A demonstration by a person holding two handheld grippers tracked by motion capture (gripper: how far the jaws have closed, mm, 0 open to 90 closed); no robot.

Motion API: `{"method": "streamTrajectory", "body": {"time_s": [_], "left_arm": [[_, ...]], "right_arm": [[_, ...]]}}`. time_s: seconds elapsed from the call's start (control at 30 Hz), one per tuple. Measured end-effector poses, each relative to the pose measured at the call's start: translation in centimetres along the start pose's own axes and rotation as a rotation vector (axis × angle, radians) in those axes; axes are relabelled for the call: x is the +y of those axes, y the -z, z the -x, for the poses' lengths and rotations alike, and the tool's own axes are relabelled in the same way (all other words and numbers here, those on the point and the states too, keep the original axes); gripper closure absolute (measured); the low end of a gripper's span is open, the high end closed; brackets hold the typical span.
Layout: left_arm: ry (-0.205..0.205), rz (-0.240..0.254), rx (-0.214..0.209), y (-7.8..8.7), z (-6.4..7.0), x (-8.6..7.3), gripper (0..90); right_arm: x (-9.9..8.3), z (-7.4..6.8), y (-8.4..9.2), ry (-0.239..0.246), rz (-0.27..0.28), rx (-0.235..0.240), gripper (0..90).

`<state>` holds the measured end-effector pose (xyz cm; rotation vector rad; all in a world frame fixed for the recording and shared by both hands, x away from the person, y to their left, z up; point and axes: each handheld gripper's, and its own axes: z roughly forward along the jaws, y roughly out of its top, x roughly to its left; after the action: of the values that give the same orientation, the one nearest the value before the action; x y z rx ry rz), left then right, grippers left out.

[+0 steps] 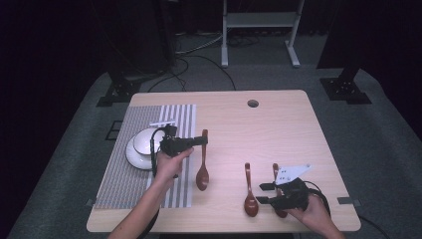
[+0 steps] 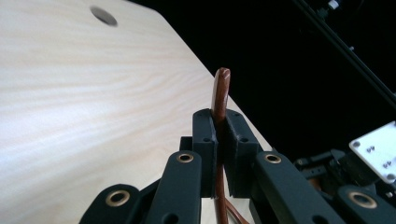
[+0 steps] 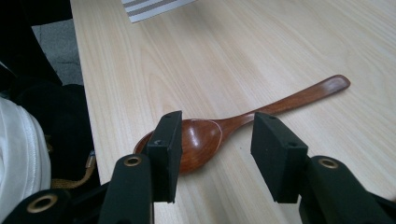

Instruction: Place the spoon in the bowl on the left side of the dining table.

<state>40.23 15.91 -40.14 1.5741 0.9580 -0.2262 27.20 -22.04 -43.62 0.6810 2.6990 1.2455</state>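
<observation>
Three brown wooden spoons are on the light wooden table (image 1: 278,124). My left gripper (image 1: 203,141) is shut on the handle tip of the left spoon (image 1: 202,174); in the left gripper view the handle (image 2: 221,88) sticks up between the closed jaws of this gripper (image 2: 222,128). Near the front edge lies the middle spoon (image 1: 250,198). My right gripper (image 1: 264,193) stands open just right of it. The right gripper view has that spoon (image 3: 210,137) flat on the table ahead of the spread jaws of the right gripper (image 3: 218,140). A third spoon (image 1: 275,172) lies partly under the right gripper.
A white bowl on a white plate (image 1: 142,147) sits on a grey striped mat (image 1: 129,174) at the table's left. A round cable hole (image 1: 253,103) is at the far edge. The table's front edge is close to the right hand.
</observation>
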Motion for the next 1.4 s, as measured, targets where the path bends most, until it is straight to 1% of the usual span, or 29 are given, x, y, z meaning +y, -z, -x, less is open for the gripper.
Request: {"method": "streamTrajectory", "body": {"time_s": [0.1, 0.13, 0.2, 0.27, 0.33, 0.37, 0.5, 0.57, 0.63, 0.7, 0.93, 0.97, 1.07, 1.13, 1.17, 1.23, 1.37, 1.4], "left_arm": [[-0.011, 0.019, 0.019, 0.8, -0.1, 1.0, 84.3], [-0.016, 0.03, 0.031, 1.3, -0.2, 1.6, 84.3], [-0.016, 0.038, 0.036, 1.5, -0.2, 1.9, 84.2], [-0.017, 0.049, 0.045, 2.0, -0.2, 2.4, 84.3], [-0.027, 0.058, 0.061, 2.8, -0.3, 3.1, 84.3], [-0.027, 0.058, 0.061, 2.8, -0.3, 3.1, 84.3], [-0.034, 0.078, 0.079, 3.8, -0.5, 3.8, 84.2], [-0.03, 0.093, 0.088, 4.3, -0.6, 4.2, 84.3], [-0.028, 0.106, 0.1, 4.7, -0.7, 4.5, 84.3], [-0.032, 0.107, 0.115, 5.2, -0.9, 4.8, 84.3], [-0.017, 0.142, 0.153, 6.8, -1.7, 5.8, 84.3], [-0.023, 0.142, 0.16, 7.1, -1.8, 5.9, 84.3], [-0.016, 0.164, 0.173, 8.0, -1.9, 6.2, 84.3], [-0.021, 0.173, 0.184, 8.6, -2.2, 6.4, 84.2], [-0.013, 0.179, 0.188, 8.9, -2.2, 6.5, 84.3], [-0.01, 0.187, 0.201, 9.5, -2.6, 6.6, 84.3], [0.011, 0.214, 0.216, 10.5, -3.2, 6.7, 84.3], [0.018, 0.222, 0.214, 10.7, -3.3, 6.7, 84.3]], "right_arm": [[-0.2, 0.2, 0.4, -0.008, 0.007, -0.005, 51.9], [-0.3, 0.2, 0.6, -0.015, 0.011, -0.01, 51.6], [-0.3, 0.3, 0.7, -0.015, 0.015, -0.012, 51.6], [-0.4, 0.4, 0.8, -0.028, 0.022, -0.004, 51.5], [-0.5, 0.5, 1.0, -0.03, 0.02, -0.004, 51.4], [-0.5, 0.5, 1.0, -0.03, 0.02, -0.004, 51.4], [-0.5, 0.6, 1.2, -0.034, 0.022, -0.009, 51.3], [-0.5, 0.6, 1.3, -0.035, 0.026, -0.01, 51.2], [-0.6, 0.7, 1.4, -0.04, 0.025, -0.011, 51.2], [-0.6, 0.7, 1.4, -0.041, 0.024, -0.011, 51.1], [-0.8, 0.8, 1.6, -0.049, 0.026, -0.013, 51.1], [-0.9, 0.8, 1.6, -0.05, 0.026, -0.013, 51.1], [-1.0, 0.8, 1.7, -0.05, 0.027, -0.014, 51.0], [-1.0, 0.8, 1.7, -0.054, 0.025, -0.014, 51.1], [-1.1, 0.8, 1.7, -0.055, 0.024, -0.014, 51.1], [-1.1, 0.9, 1.8, -0.059, 0.025, -0.014, 51.1], [-1.1, 0.9, 1.8, -0.06, 0.029, -0.016, 51.1], [-1.1, 0.9, 1.8, -0.062, 0.029, -0.016, 51.0]]}}
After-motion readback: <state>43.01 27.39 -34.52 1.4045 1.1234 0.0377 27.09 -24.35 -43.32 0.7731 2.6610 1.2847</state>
